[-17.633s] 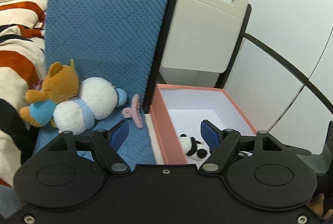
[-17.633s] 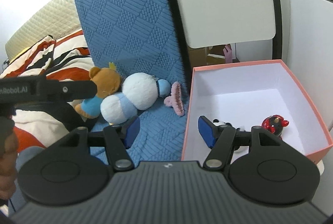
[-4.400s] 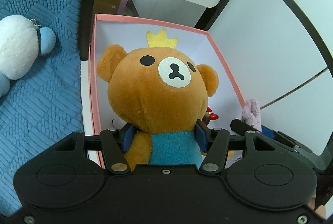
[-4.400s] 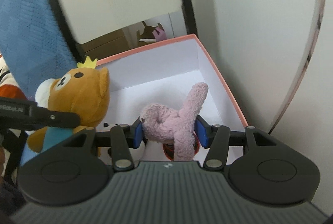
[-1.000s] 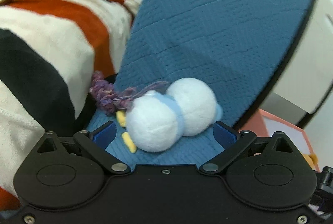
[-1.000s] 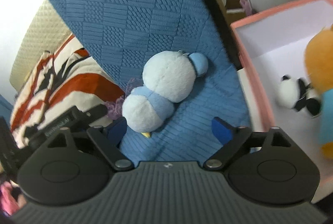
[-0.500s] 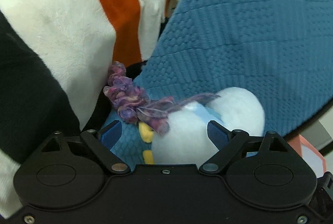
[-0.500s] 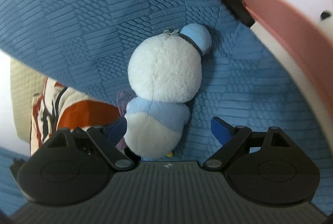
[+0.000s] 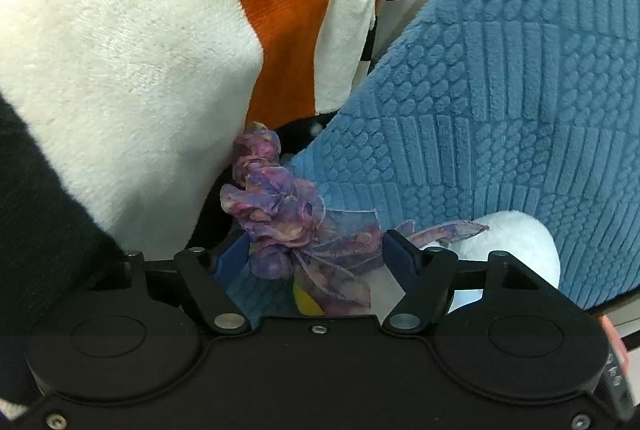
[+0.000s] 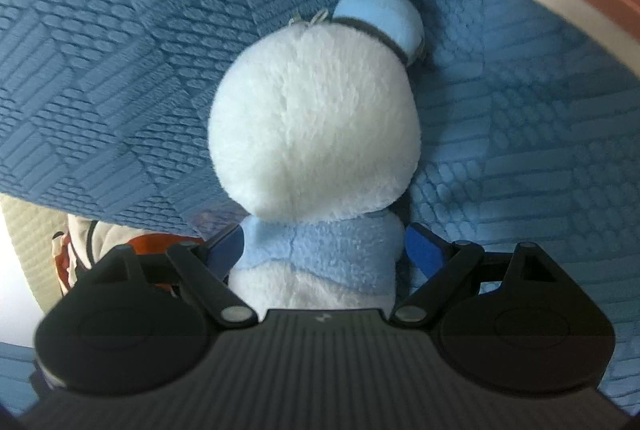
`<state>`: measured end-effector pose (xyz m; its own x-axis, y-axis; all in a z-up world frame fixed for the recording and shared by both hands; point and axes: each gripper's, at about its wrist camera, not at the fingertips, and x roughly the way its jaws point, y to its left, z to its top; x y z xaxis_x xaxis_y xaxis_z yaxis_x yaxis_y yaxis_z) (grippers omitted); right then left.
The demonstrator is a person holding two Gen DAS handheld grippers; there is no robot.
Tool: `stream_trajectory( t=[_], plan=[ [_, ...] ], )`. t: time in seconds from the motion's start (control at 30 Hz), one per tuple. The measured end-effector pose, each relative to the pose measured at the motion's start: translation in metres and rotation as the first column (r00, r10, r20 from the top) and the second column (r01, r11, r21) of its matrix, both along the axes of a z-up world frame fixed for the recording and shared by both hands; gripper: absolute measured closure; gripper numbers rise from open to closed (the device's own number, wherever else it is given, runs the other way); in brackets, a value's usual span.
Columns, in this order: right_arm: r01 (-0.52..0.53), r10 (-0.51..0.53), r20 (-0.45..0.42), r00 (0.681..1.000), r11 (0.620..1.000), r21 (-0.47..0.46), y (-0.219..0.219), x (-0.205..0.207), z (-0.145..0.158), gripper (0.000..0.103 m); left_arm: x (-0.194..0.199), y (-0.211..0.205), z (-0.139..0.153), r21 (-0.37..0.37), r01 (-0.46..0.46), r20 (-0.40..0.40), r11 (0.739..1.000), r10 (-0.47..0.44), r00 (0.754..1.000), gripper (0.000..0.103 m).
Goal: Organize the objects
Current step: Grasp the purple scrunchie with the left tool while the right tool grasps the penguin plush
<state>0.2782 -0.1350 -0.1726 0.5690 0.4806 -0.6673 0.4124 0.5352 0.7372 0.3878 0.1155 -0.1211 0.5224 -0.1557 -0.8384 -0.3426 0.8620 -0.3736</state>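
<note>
Blue quilted cushion (image 10: 540, 134) under white-and-blue plush toy (image 10: 316, 126) and purple scrunchie (image 9: 288, 218), beside striped blanket (image 9: 132, 42).

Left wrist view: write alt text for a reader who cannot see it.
The left gripper closes around a purple ruffled scrunchie lying at the edge of a blue textured cushion. A white plush toy sits just right of it, partly behind the right finger. A cream, orange and black striped blanket fills the left side.
</note>
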Motion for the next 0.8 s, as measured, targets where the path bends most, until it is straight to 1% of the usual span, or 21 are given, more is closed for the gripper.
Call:
stream_trajectory(
  t=[0.17, 0.2, 0.27, 0.33, 0.4, 0.47, 0.53, 0.57, 0.63, 0.67, 0.7, 0.73, 0.8],
  plan=[
    [0.008, -0.008, -0.014, 1.000, 1.000, 0.023, 0.007, 0.005, -0.008, 0.014, 0.011, 0.004, -0.007, -0.036, -0.006, -0.028, 0.999, 0.005, 1.000, 0.035],
    [0.006, -0.006, -0.014, 1.000, 1.000, 0.024, 0.008, 0.006, -0.009, 0.012, 0.012, 0.005, -0.009, -0.053, -0.007, -0.033, 0.999, 0.005, 0.999, 0.037],
    [0.011, -0.011, -0.017, 1.000, 1.000, 0.016, 0.011, 0.008, -0.009, 0.011, 0.017, 0.007, -0.012, -0.072, -0.004, -0.041, 0.997, 0.001, 0.999, 0.041],
    [0.018, -0.018, -0.020, 1.000, 1.000, 0.009, 0.013, 0.010, -0.010, 0.011, 0.020, 0.008, -0.015, -0.068, -0.017, -0.055, 0.998, 0.013, 0.998, 0.046],
    [0.017, -0.017, -0.015, 1.000, 1.000, 0.005, 0.015, 0.012, -0.011, 0.011, 0.022, 0.008, -0.020, -0.076, -0.027, -0.069, 0.997, 0.022, 0.997, 0.050],
    [0.013, -0.013, -0.004, 1.000, 1.000, -0.006, 0.018, 0.013, -0.012, 0.010, 0.023, 0.009, -0.024, -0.077, -0.034, -0.079, 0.996, 0.028, 0.996, 0.051],
    [0.010, -0.009, 0.003, 1.000, 1.000, -0.013, 0.021, 0.014, -0.014, 0.009, 0.023, 0.010, -0.029, -0.068, -0.053, -0.097, 0.996, 0.047, 0.994, 0.058],
    [0.007, -0.007, 0.004, 1.000, 1.000, -0.014, 0.022, 0.014, -0.014, 0.009, 0.022, 0.010, -0.031, -0.071, -0.065, -0.105, 0.995, 0.057, 0.993, 0.060],
    [-0.004, 0.005, 0.007, 1.000, 1.000, -0.026, 0.024, 0.017, -0.014, 0.009, 0.019, 0.009, -0.033, -0.077, -0.077, -0.105, 0.994, 0.069, 0.992, 0.066],
    [-0.012, 0.012, 0.007, 1.000, 0.999, -0.032, 0.023, 0.017, -0.013, 0.009, 0.018, 0.007, -0.033, -0.071, -0.080, -0.101, 0.994, 0.073, 0.992, 0.069],
    [-0.017, 0.017, 0.008, 1.000, 0.999, -0.037, 0.022, 0.018, -0.012, 0.012, 0.017, 0.004, -0.032, -0.055, -0.078, -0.096, 0.995, 0.072, 0.993, 0.075],
    [-0.027, 0.028, 0.013, 1.000, 0.999, -0.046, 0.021, 0.018, -0.010, 0.015, 0.016, 0.002, -0.031, -0.040, -0.098, -0.093, 0.994, 0.094, 0.991, 0.076],
    [-0.058, 0.060, 0.022, 0.998, 0.996, -0.072, 0.019, 0.020, -0.002, 0.022, 0.015, -0.002, -0.027, -0.021, -0.080, -0.077, 0.997, 0.078, 0.994, 0.080]
  ],
)
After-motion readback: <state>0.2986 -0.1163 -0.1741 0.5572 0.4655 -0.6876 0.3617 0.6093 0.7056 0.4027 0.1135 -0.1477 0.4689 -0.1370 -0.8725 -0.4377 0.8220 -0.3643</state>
